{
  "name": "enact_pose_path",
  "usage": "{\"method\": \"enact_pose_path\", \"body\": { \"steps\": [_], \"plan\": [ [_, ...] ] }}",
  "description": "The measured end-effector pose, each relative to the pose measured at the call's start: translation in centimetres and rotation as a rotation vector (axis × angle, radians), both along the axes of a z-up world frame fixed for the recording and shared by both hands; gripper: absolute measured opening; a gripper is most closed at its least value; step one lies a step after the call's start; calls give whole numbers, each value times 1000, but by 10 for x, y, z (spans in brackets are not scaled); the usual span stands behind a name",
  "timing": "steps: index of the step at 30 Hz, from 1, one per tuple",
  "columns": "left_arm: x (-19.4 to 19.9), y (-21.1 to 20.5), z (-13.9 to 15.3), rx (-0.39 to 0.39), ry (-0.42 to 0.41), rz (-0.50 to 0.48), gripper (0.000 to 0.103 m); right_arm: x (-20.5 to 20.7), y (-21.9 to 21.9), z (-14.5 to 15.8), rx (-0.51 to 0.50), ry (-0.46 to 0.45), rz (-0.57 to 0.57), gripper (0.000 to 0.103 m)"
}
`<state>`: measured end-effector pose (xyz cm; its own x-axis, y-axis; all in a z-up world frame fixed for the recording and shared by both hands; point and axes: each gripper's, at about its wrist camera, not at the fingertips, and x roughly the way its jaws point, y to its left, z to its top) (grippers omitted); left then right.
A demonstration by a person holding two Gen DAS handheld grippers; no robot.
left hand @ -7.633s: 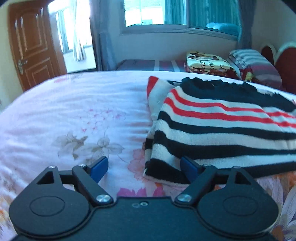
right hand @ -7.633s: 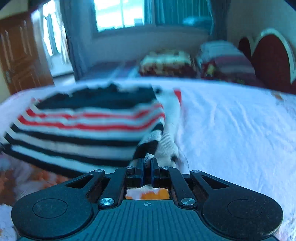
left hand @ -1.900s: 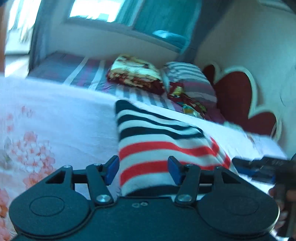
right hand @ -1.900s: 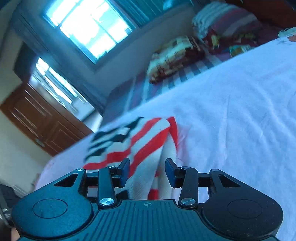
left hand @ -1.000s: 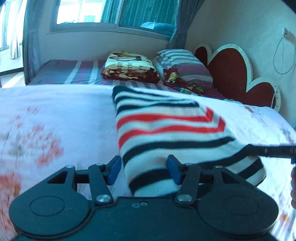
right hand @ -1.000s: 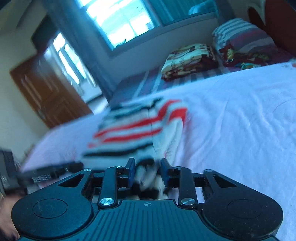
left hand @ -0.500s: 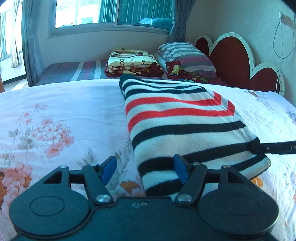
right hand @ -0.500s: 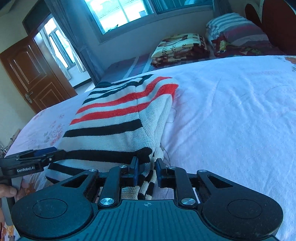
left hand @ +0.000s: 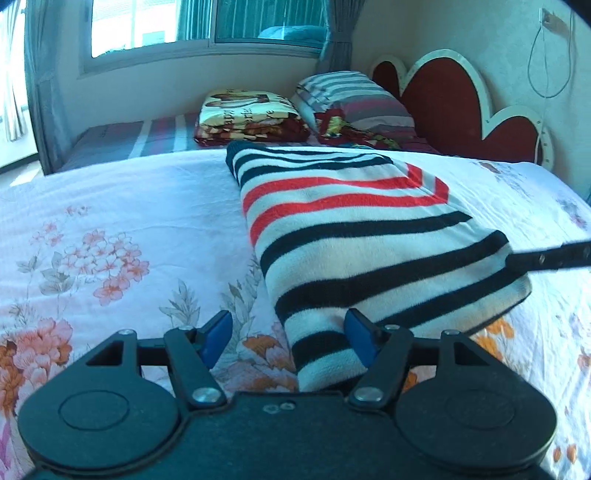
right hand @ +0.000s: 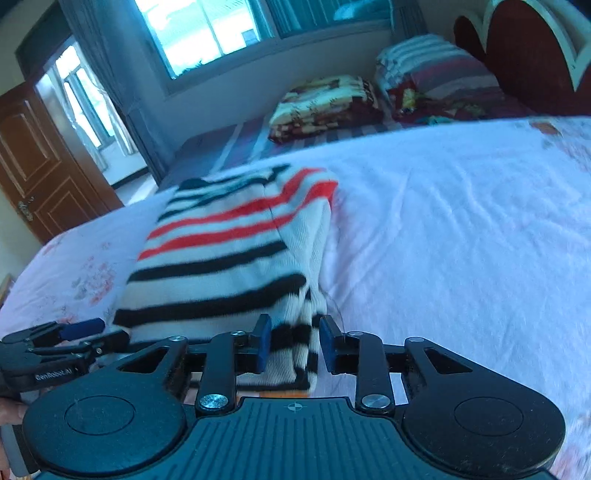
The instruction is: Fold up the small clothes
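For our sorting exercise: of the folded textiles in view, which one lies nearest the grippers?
The striped sweater, red, black and white, lies on the floral bedspread right at both grippers; the folded blanket sits far behind.

A home bedroom: a bed with a floral sheet [left hand: 92, 229], a striped pillow [left hand: 354, 99], a folded blanket [left hand: 247, 114], a heart-shaped red headboard [left hand: 454, 107], a curtained window [left hand: 207, 26] and a panelled wooden door [right hand: 40, 177].

The left gripper [left hand: 286, 338] is matte black, with blue finger pads [left hand: 218, 334], two round discs and silver screws. The right gripper [right hand: 295, 343] looks alike, with a ribbed top plate bearing a small crosshair mark beside its screws.
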<state>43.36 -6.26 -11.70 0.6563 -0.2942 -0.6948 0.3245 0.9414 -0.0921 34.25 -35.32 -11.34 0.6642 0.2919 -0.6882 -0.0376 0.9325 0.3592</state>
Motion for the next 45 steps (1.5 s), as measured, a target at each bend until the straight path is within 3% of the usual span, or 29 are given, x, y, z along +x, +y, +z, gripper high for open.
{"method": "enact_pose_path", "body": {
  "steps": [3, 5, 10, 11, 13, 15, 18, 22, 23, 26, 30, 36, 41, 43, 45],
  "plan": [
    [1, 4, -3, -4, 3, -28, 69, -2, 8, -19, -21, 51, -42, 29],
    [1, 5, -5, -2, 3, -41, 72, -2, 6, -29, 30, 64, -87, 29],
    [5, 9, -7, -3, -2, -52, 80, -1, -1, -28, 59, 75, -96, 32],
    [6, 10, -7, 0, -3, -52, 81, 0, -5, -27, 73, 80, -87, 37],
    [5, 10, -1, 14, -14, -44, 83, -3, -14, -20, 77, 58, -93, 61],
    [1, 12, 9, 13, -62, -33, 84, -9, -27, -8, 101, -31, -96, 68],
    [14, 19, 15, -104, -38, -34, 86, 8, -48, -8, 220, -32, -101, 69],
    [50, 33, 8, -373, 74, 5, 86, 48, -59, -22, 361, 12, -37, 69],
    [58, 34, 4, -403, 101, 13, 86, 57, -60, -29, 384, 36, -15, 69],
    [72, 31, -7, -393, 148, 15, 86, 72, -66, -46, 423, 69, 25, 70],
    [79, 31, -18, -443, 205, 6, 86, 81, -72, -53, 484, 70, 62, 70],
    [82, 9, -26, -412, 215, -13, 87, 102, -51, -44, 374, 80, 119, 70],
    [81, 2, -26, -378, 197, -11, 88, 101, -27, -28, 177, 85, 168, 70],
    [82, 2, -24, -357, 198, -18, 88, 92, -31, -23, 152, 62, 152, 70],
    [82, 3, -22, -339, 198, -26, 88, 86, -43, -28, 203, 73, 137, 70]
  ]
}}
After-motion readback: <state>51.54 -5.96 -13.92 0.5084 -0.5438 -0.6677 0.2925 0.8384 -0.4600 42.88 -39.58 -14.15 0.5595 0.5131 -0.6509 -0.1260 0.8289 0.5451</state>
